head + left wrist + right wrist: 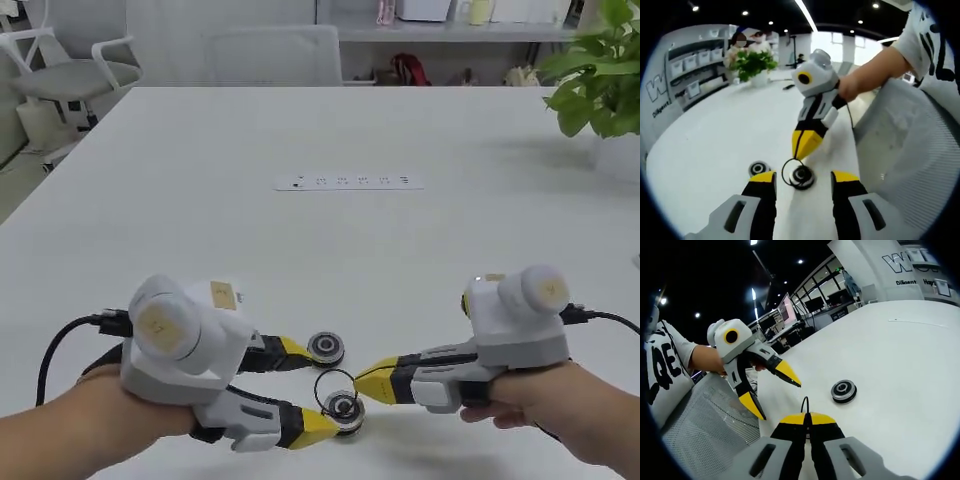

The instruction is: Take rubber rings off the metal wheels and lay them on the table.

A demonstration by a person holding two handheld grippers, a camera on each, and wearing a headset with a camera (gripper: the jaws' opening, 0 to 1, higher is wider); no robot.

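Low in the head view, the left claw [316,390] is spread wide. Its yellow tips sit either side of the near wheel [343,408], which lies flat on the white surface [300,250]; whether a tip touches the wheel I cannot tell. The right claw [362,382] points in from the lower right with its yellow tips pressed together. They pinch the rubber ring [322,378], a thin black loop standing just above the near wheel, its lower edge meeting the wheel's rim. Just beyond, by the left claw's upper tip, the dark-rimmed far wheel [326,348] lies flat.

The left gripper view shows the loop hanging from the right claw at the near wheel's left side. The right gripper view shows the ring edge-on, a short black line rising from its own pressed tips (the near wheel is hidden behind them), with the far wheel right of centre.

Farther up the head view a white power strip [348,182] lies mid-frame. A plant [600,80] stands at upper right and a chair [70,70] at upper left.

For writing, the wall [900,262] at the upper right of the right gripper view bears a large "W" and a smaller word beginning "Dilig". The person's white shirt [665,365] carries black letters too cropped to read.
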